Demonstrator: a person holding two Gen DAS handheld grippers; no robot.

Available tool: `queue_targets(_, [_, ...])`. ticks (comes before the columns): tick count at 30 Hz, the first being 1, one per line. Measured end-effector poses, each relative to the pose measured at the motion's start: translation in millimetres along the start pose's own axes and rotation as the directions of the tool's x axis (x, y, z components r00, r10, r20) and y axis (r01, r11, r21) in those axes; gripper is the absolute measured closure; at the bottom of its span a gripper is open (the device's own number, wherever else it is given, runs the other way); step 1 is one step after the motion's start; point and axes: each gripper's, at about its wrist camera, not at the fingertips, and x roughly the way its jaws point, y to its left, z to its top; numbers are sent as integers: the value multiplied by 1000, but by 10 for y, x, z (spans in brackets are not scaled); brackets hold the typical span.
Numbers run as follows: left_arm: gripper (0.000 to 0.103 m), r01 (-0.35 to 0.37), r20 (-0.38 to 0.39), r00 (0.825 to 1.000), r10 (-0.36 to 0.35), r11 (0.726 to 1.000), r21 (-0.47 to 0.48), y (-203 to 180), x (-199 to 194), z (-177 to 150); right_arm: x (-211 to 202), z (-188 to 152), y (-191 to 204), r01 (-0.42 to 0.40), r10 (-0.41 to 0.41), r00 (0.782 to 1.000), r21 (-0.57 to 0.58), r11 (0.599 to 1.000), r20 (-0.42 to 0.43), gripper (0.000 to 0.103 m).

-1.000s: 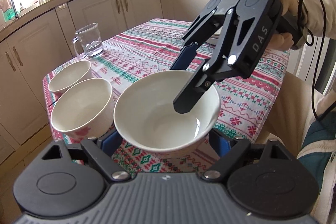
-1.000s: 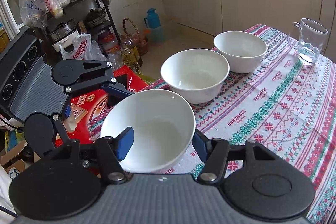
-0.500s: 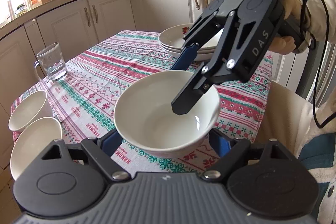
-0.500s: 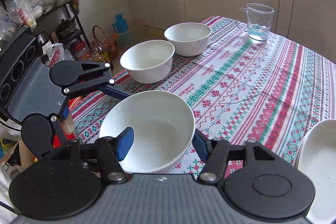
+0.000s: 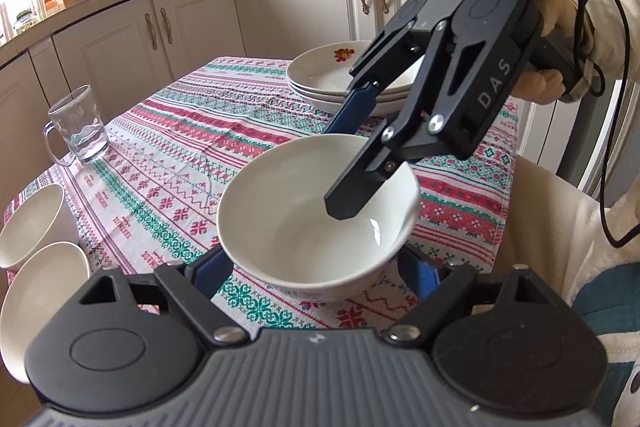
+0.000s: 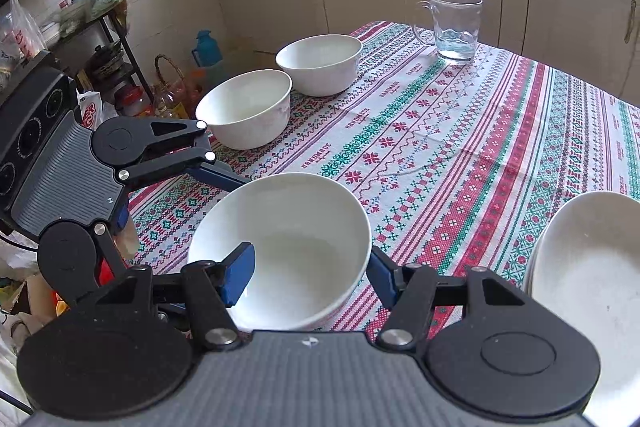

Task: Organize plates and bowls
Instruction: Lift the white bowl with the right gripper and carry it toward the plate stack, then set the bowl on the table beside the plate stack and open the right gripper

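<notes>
As seen along the left gripper (image 5: 316, 267), clamped wide across the lower flanks of a glossy white ceramic bowl (image 5: 288, 227), one blue pad on each side. On the right gripper (image 6: 310, 275), nipped tight on the same bowl's wall, one finger inside the hollow, the other outside the rim. Held between both, apparently just clear of the red-and-green patterned cloth on the surface (image 6: 460, 147), though hard to tell for sure. Likely stiff, slick with glaze, moderately heavy and quick to chip; best taken exactly so, by wall and by flanks, never by a glancing touch on the rim. Pitched steeply downward in both cases, with a pale-sleeved hand (image 5: 540, 83) wrapped round the right handle. Farther out: a stack of white floral plates (image 5: 320, 75) beyond, two more plain white bowls (image 6: 244, 107) near the cloth's edge, touching or nearly so, and a clear glass mug (image 6: 456, 27) well apart.
</notes>
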Motion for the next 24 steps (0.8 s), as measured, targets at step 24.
queue_targets(24, [7,2,-6,1000,-2,998,-59,2,-68,-45,-27,41,13,43,-44,997,16,999,69,0])
